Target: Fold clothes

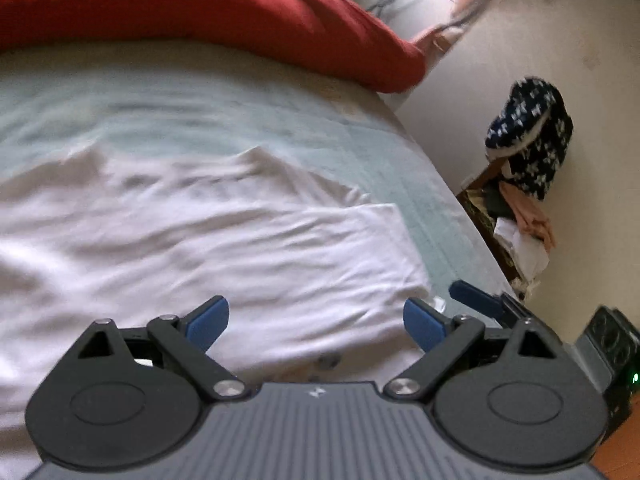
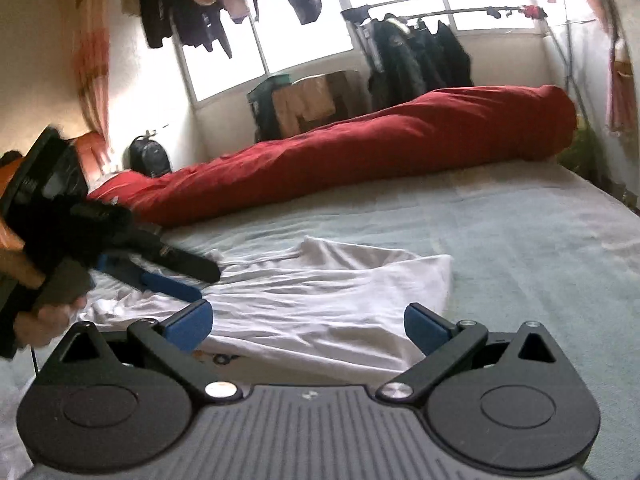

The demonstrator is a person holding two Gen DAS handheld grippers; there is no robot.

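A white garment [image 2: 320, 300] lies wrinkled and partly spread on the bed [image 2: 540, 240] (pale blue sheet); left claw [image 1: 316, 326] and right claw [image 2: 308, 326] both gape above it, holding nothing

Left wrist view: motion blur over the whole frame. White garment [image 1: 208, 240] runs off the left edge and passes under the left gripper [image 1: 316, 320] body; its full outline cannot be made out. Small dark print [image 1: 328, 360] near the hem, too smeared to read. Red duvet [image 1: 200, 12] cut by the top and left edges.

Right wrist view: the garment's near edge is hidden behind the right gripper [image 2: 308, 326]; its left part is covered by the other gripper and the hand [image 2: 44, 316] holding it. That hand is partly cut by the left edge. Hanging clothes [image 2: 192, 4] backlit, details indistinct.
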